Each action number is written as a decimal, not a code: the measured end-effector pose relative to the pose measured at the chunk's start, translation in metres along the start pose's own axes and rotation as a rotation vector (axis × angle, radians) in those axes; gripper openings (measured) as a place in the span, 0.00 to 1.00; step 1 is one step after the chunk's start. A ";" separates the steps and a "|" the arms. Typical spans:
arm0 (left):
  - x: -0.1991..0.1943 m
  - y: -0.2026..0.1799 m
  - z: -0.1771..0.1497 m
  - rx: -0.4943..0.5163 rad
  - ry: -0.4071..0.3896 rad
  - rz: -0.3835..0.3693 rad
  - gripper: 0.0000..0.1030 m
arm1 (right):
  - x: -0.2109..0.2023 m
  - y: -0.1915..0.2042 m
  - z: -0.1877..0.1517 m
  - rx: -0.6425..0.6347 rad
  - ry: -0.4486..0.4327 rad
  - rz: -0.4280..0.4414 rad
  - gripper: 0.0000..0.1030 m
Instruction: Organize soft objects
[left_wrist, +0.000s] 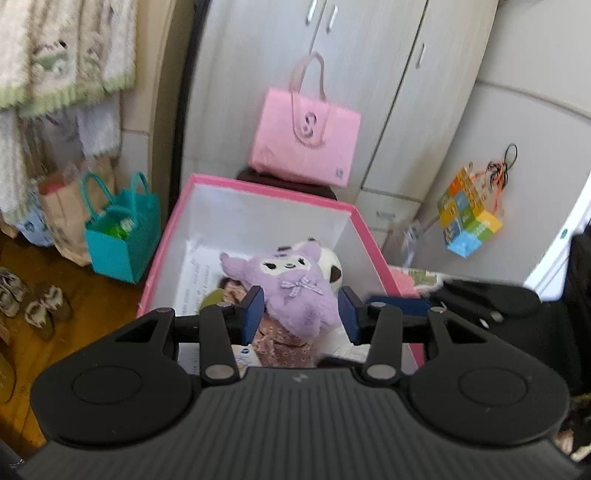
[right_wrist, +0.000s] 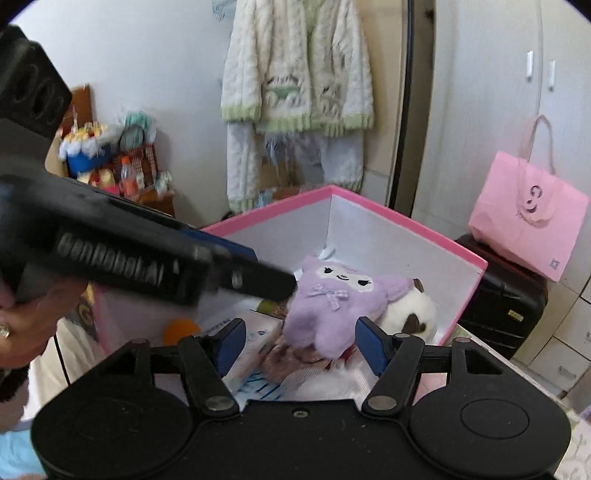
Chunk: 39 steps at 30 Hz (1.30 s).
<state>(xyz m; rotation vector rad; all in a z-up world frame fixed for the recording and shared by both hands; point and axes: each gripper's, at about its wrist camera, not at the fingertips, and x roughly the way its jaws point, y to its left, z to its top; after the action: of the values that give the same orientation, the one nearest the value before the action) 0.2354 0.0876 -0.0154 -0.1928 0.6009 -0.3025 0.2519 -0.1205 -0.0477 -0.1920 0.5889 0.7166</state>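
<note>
A purple plush toy (left_wrist: 295, 284) with a white face and a checked bow lies in a pink box (left_wrist: 258, 186) with white inner walls, on top of a white and brown plush (left_wrist: 330, 266) and floral fabric (left_wrist: 280, 343). My left gripper (left_wrist: 301, 314) is open, its blue pads on either side of the purple plush's lower body without squeezing it. In the right wrist view the purple plush (right_wrist: 332, 299) lies in the same box (right_wrist: 373, 205). My right gripper (right_wrist: 301, 345) is open just above the plush's lower end. The left gripper's body (right_wrist: 147, 254) crosses that view from the left.
A pink tote bag (left_wrist: 306, 136) sits on a dark suitcase (right_wrist: 502, 295) behind the box. A teal bag (left_wrist: 122, 236) and shoes (left_wrist: 44, 306) are on the wooden floor at left. Knitted clothes (right_wrist: 299, 77) hang on the wall. White cabinets (left_wrist: 369, 74) stand behind.
</note>
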 end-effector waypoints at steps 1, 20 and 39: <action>-0.008 -0.002 -0.003 0.012 -0.017 0.006 0.43 | -0.009 0.004 -0.005 0.010 -0.016 0.018 0.68; -0.096 -0.052 -0.045 0.088 -0.133 -0.029 0.55 | -0.116 0.022 -0.064 0.188 -0.191 -0.245 0.71; -0.129 -0.097 -0.072 0.166 -0.185 0.002 1.00 | -0.189 0.016 -0.087 0.373 -0.123 -0.485 0.98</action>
<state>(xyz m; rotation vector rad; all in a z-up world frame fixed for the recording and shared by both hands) 0.0713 0.0329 0.0201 -0.0594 0.3907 -0.3268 0.0895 -0.2455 -0.0114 0.0574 0.5207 0.1409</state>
